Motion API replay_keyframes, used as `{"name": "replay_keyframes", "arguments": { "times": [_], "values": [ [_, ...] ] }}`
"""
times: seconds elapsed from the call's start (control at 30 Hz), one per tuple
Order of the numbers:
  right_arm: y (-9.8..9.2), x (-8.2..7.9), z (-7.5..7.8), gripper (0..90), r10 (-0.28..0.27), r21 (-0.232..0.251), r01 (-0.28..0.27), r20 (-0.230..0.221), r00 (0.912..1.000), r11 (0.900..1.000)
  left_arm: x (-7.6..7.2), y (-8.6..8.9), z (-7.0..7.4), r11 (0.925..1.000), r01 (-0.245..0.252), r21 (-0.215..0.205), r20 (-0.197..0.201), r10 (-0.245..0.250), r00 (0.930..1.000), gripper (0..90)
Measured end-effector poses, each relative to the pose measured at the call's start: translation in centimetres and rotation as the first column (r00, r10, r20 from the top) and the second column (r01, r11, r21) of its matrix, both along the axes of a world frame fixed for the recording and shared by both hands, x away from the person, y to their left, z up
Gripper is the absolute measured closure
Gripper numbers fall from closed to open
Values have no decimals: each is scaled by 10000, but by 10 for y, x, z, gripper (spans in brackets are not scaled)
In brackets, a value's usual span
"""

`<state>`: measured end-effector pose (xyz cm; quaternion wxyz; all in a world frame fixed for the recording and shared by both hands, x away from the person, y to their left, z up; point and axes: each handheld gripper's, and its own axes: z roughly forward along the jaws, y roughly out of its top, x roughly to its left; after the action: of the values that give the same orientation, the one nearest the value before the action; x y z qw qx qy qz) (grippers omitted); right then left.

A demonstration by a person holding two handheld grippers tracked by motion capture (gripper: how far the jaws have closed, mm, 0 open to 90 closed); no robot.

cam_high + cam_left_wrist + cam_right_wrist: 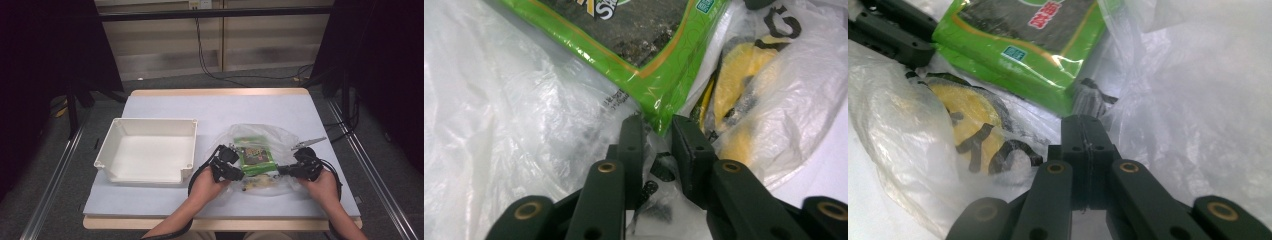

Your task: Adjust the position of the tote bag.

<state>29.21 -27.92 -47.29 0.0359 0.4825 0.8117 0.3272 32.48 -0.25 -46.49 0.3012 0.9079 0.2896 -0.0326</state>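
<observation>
A person is sitting at a pale tabletop (215, 107), holding a black gripper in each hand. A crumpled clear plastic bag (260, 137) is lying on the tabletop right of centre, near the front edge. A green snack packet (256, 156) with a dark printed panel is sitting at the bag's mouth, and a yellow item with black markings (257, 184) is lying inside the bag, just in front of the packet.

The left gripper (235, 175) is resting at the left edge of the bag. In the left gripper view, its jaws are standing a narrow gap apart, with thin bag film lying between them and a corner of the green packet just beyond the tips; whether the pads are pressing the film is not clear.

The right gripper (284, 171) is resting at the bag's right edge. In the right gripper view, its jaws are pressed fully together, pinching a fold of the plastic film.

An empty white tray (150, 126) is sitting to the left of the bag, well apart from both grippers.
</observation>
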Motion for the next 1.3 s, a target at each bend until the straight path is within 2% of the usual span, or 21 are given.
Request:
{"name": "replay_keyframes", "arguments": {
  "times": [0.1, 0.17, 0.23, 0.3, 0.33, 0.37, 0.4, 0.53, 0.7, 0.73, 0.77, 0.83, 0.87, 0.9, 1.0, 1.07, 1.17, 1.23, 1.3],
  "values": [
    [0, 0, 0, 896, -86, -30, 86, 50, 10000, 10000, 1, 0, 0, 10000, 85, -17, -37, -85, 10000, 764],
    [0, 0, 1, 875, -178, -56, 179, 45, 9998, 9998, 1, 1, 1, 10000, -53, -58, -137, 52, 9999, 703],
    [-1, 1, 5, 825, -160, 149, 158, 87, 9998, 9998, 2, 2, 3, 10000, -55, -68, -177, 54, 9998, 646],
    [0, 2, 10, 793, -217, 236, 211, 216, 9995, 9995, 3, 2, 6, 9996, -122, -240, -173, 118, 9998, 621],
    [1, 2, 13, 778, -227, 232, 221, 268, 9994, 9995, 5, 3, 9, 9999, -48, -164, -101, 46, 9999, 600],
    [2, 4, 16, 761, -240, 244, 232, 345, 9991, 9994, 5, 2, 10, 9996, -134, -235, -78, 132, 9999, 581],
    [3, 5, 18, 750, -254, 264, 244, 398, 9989, 9994, 7, 2, 12, 9996, -10, -282, -8, 10, 10000, 582],
    [9, 12, 25, 714, -187, 318, 169, 564, 9982, 9994, 9, 0, 16, 9994, -139, -318, 146, 144, 9998, 554],
    [17, 21, 32, 723, 6, 110, -13, 598, 9982, 9999, 13, 0, 20, 9994, -213, -276, 96, 216, 9997, 564],
    [18, 22, 33, 734, 44, 41, -46, 629, 9980, 10000, 13, -1, 22, 9989, -351, -306, 159, 356, 9992, 565],
    [20, 25, 34, 744, 90, -2, -90, 601, 9982, 10000, 15, 0, 25, 9994, -237, -261, 204, 242, 9995, 566],
    [23, 29, 36, 765, 129, -18, -129, 647, 9978, 9999, 18, 0, 30, 9983, -458, -356, 177, 464, 9988, 574],
    [24, 32, 37, 777, 100, -82, -95, 647, 9979, 9999, 21, 1, 33, 9987, -406, -305, 251, 414, 9988, 572],
    [24, 35, 37, 790, 99, -107, -92, 684, 9976, 9999, 22, 0, 36, 9970, -618, -461, 219, 628, 9978, 573],
    [24, 45, 37, 816, -19, -10, 19, 642, 9979, 10000, 28, 0, 42, 9967, -739, -342, 168, 745, 9971, 564],
    [25, 50, 38, 827, -58, -118, 66, 641, 9979, 9999, 32, 0, 46, 9945, -902, -528, 189, 913, 9956, 562],
    [27, 56, 39, 851, 2, -92, 4, 630, 9980, 10000, 36, 0, 53, 9948, -870, -524, 295, 886, 9956, 561],
    [28, 59, 39, 865, 19, -281, -1, 618, 9981, 9996, 40, 0, 55, 9948, -926, -431, 370, 942, 9949, 564],
    [28, 63, 37, 877, -38, -185, 49, 597, 9982, 9998, 46, 1, 54, 9924, -1155, -421, 370, 1171, 9924, 571]
  ]
}}
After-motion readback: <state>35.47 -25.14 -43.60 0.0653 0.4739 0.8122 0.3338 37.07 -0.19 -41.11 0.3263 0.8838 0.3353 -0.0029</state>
